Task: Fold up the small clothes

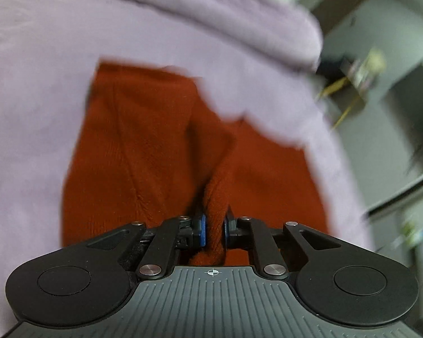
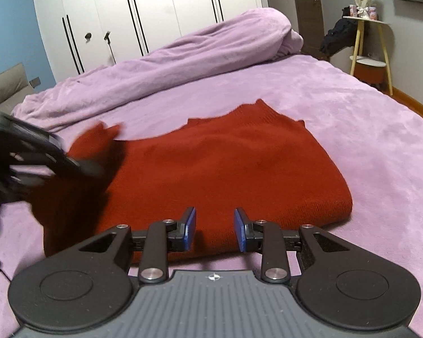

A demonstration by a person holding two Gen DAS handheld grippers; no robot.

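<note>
Left gripper (image 1: 213,229) at bottom centre was clamped on a bunched ridge of the red sweater (image 1: 155,152); view blurred. Right gripper (image 2: 215,229) stood with jaws apart, empty, just over the sweater's near hem. Sweater lay mid-frame on the purple bed (image 2: 352,118). Rolled duvet (image 2: 183,56) ran behind it, upper centre; wardrobe (image 2: 143,2) beyond. Side table (image 2: 370,42) stood upper right. Bare bedding lay right of the sweater.

Black linkage arms with silver screws; blue-padded fingers (image 2: 190,226); ribbed grey housing.
</note>
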